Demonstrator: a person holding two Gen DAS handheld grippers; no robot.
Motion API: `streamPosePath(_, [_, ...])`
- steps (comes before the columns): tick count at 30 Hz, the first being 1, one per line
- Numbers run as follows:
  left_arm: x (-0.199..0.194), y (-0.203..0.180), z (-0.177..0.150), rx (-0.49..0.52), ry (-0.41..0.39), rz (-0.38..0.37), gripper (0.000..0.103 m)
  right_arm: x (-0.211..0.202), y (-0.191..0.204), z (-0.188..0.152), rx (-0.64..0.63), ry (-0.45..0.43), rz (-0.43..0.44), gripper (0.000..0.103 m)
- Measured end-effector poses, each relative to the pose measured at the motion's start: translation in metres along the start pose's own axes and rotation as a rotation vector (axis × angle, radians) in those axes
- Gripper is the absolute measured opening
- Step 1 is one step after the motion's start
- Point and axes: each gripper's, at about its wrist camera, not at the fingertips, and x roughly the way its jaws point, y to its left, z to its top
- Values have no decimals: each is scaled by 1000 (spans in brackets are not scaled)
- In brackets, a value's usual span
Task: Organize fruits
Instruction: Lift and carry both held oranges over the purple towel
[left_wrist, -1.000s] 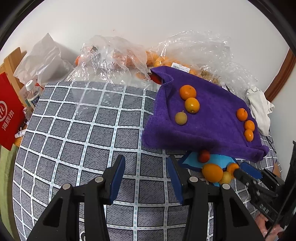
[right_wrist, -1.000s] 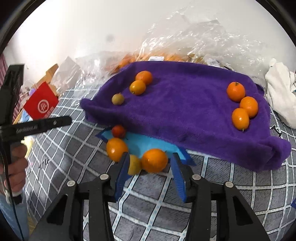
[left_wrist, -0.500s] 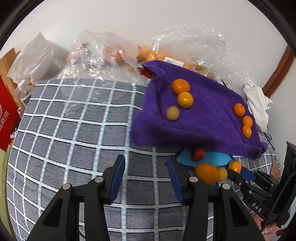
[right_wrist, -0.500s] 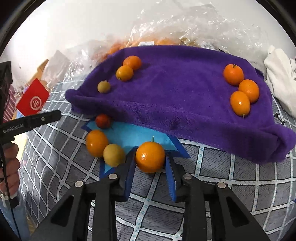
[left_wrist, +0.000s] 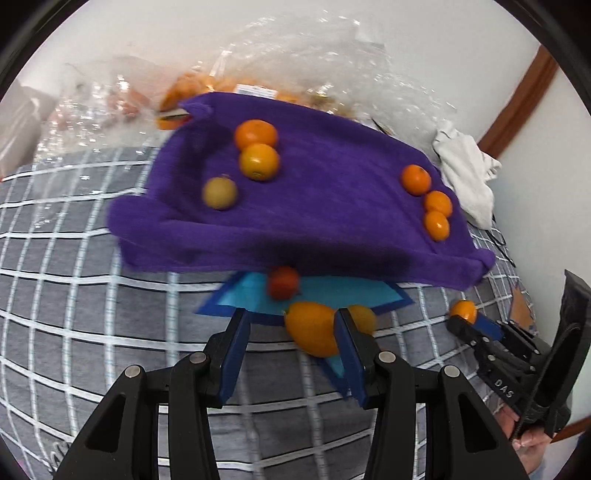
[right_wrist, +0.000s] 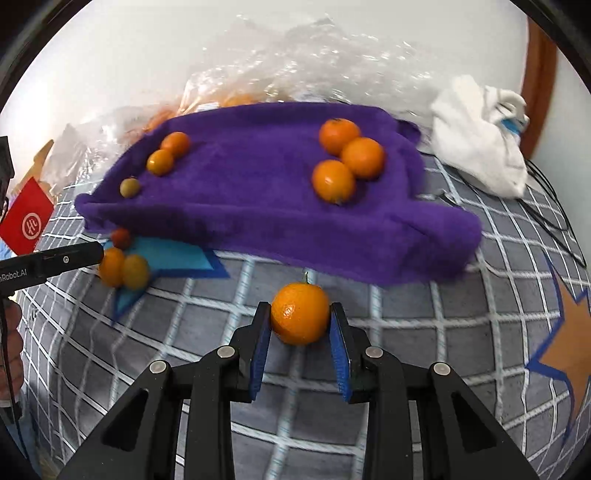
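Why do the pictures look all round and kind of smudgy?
Both views use fisheye lenses, so the checked cloth bulges with dark corners. Left wrist view: the purple towel and yellow-green fruit are motion-smeared. Right wrist view: the orange in the right tool is sharper; plastic bags glare.

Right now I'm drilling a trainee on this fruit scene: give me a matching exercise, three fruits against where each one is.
Things:
1. stemmed orange
2. small red fruit
3. small greenish fruit

Places:
A. on the blue star mat
B. on the purple towel
C. between the right gripper fingers

Pairs: 1-C, 2-A, 3-B
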Motion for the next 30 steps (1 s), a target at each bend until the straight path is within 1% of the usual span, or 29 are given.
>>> streamPosePath(4, [4,-8,-1,8,15,-12,47,1,-1,-4,-11,-6,7,31])
streamPosePath(6, [6,-12,-2,12,30,-24,48,3,2,-5,-23,-16,-8,31])
streamPosePath(10, [13,-23,-5,36,44,-24,47,4,5,-5,-32,-28,-25,31])
streamPosePath(11, [14,-25,-6,42,45,-26,46,3,5,-5,-32,-30,-25,31])
streamPosePath(12, [16,-27,-7,48,44,-31,40,2,5,-6,-31,-30,-25,31])
streamPosePath(13, [17,-30,-8,57,45,-39,31,2,5,-6,-30,-29,-23,31])
streamPosePath(14, [17,-32,-8,62,46,-35,31,1,4,-6,-29,-28,-24,31])
streamPosePath(17, [15,-34,-8,77,40,-25,31,-3,2,-6,-26,-35,-27,31])
streamPosePath(23, [2,-29,-5,69,13,-1,31,-15,0,-1,-17,-62,-23,31])
streamPosePath(30, [-20,-15,1,32,-34,12,31,-26,4,9,-23,-88,-21,31])
